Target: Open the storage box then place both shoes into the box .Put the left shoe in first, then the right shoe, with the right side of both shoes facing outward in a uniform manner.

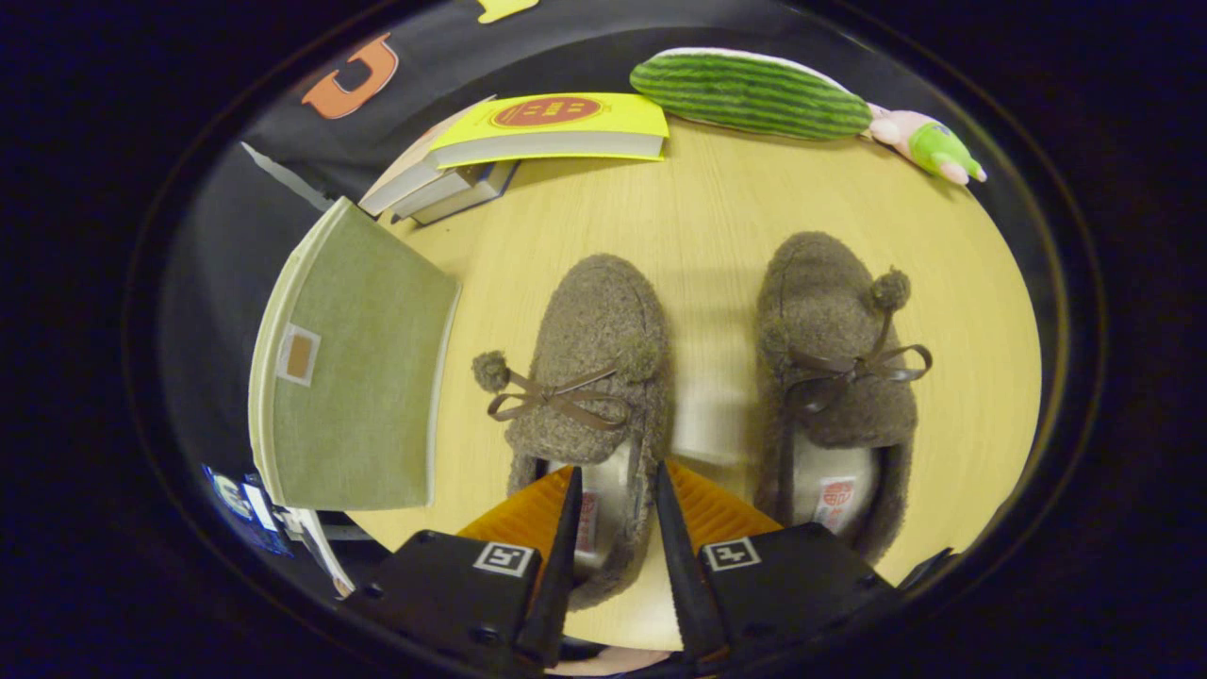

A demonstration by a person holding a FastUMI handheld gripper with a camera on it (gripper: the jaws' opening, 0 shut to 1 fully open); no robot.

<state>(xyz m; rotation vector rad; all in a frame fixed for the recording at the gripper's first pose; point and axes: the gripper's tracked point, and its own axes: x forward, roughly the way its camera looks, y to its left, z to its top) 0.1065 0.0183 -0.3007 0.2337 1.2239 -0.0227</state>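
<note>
**Gripper fingers straddle the heel side of the left-hand slipper**

The gripper (615,490) sits low over the rear of the nearer brown fuzzy slipper (589,377), the one on the left of the pair. Its two fingers stand a narrow way apart, with the slipper's pale inner lining and heel opening showing in the gap between them. One finger lies over the outer edge of the opening and the other along the slipper's inner side wall. Whether either finger actually presses on the slipper cannot be told, so a firm hold is not confirmed.

Taking that slipper as the landmark: its toe points away from the fingers, and its bow with two pompoms crosses the upper just ahead of the fingertips. The second slipper (839,368) lies parallel beside it, on its right, apart from it with a strip of bare wooden table (717,217) between, toe pointing the same way. A small label shows in its insole.

To the left of the landmark slipper stands the green fabric storage box (354,377), its lid closed, with a small tag patch on the side facing the camera. Beyond the slipper's toe, at the far side of the table, lies a stack of books (528,141) topped by a yellow one. Farther right of the books rests a striped green plush toy (754,94), with a smaller pink and green plush (929,146) just beside its end.
</note>
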